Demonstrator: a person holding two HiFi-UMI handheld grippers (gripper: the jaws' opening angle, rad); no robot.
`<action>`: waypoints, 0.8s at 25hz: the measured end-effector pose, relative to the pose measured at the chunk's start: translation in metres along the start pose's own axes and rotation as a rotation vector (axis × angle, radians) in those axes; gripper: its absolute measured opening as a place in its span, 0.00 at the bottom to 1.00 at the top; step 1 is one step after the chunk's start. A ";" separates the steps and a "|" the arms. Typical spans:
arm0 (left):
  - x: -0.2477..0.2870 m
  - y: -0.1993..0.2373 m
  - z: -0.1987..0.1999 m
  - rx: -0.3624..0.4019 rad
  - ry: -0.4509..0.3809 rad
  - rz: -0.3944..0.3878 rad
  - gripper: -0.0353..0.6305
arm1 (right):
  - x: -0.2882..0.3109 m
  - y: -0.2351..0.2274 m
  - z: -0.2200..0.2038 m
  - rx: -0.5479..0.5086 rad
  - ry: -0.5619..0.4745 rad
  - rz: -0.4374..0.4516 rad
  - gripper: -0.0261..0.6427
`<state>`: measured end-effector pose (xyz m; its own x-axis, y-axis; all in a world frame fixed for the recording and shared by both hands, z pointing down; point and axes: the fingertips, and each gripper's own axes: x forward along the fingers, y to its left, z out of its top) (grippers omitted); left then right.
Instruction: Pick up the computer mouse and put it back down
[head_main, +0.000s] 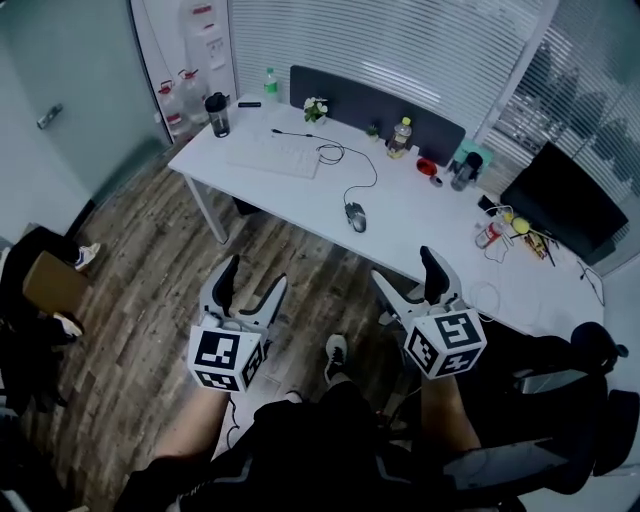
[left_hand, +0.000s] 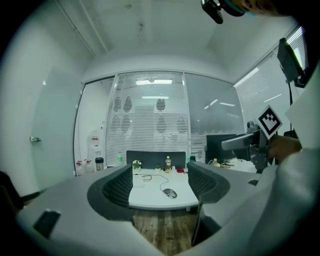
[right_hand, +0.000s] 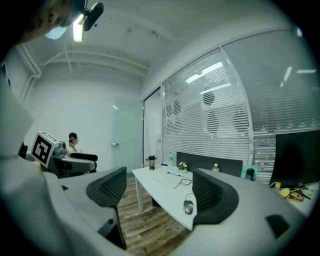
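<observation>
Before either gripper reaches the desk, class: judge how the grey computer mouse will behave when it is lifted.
The mouse looks small and rigid, so it is probably light. Its rounded shell may slip between jaws. Its cable loops across the desk, so it will likely drag.

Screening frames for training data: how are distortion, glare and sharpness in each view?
Head view: even light, slight edge bending, the dark grey computer mouse small but distinct on the white desk. Left gripper view: heavy fisheye, black corners, light streaks on the glass wall. Right gripper view: same fisheye, glare top left.
</observation>
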<state>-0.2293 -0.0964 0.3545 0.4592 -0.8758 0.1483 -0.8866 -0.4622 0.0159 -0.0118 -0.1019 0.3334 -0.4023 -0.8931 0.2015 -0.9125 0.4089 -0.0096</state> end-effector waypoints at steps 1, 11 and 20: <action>0.008 0.004 0.000 0.003 0.004 0.010 0.57 | 0.011 -0.005 0.000 0.002 -0.001 0.008 0.65; 0.125 0.027 0.018 0.027 0.026 0.096 0.57 | 0.121 -0.079 0.012 -0.003 -0.009 0.107 0.65; 0.218 0.032 0.025 0.026 0.058 0.141 0.57 | 0.192 -0.140 0.014 0.003 0.012 0.174 0.65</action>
<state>-0.1560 -0.3051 0.3626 0.3252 -0.9233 0.2046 -0.9402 -0.3389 -0.0350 0.0379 -0.3331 0.3592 -0.5533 -0.8066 0.2082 -0.8295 0.5565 -0.0485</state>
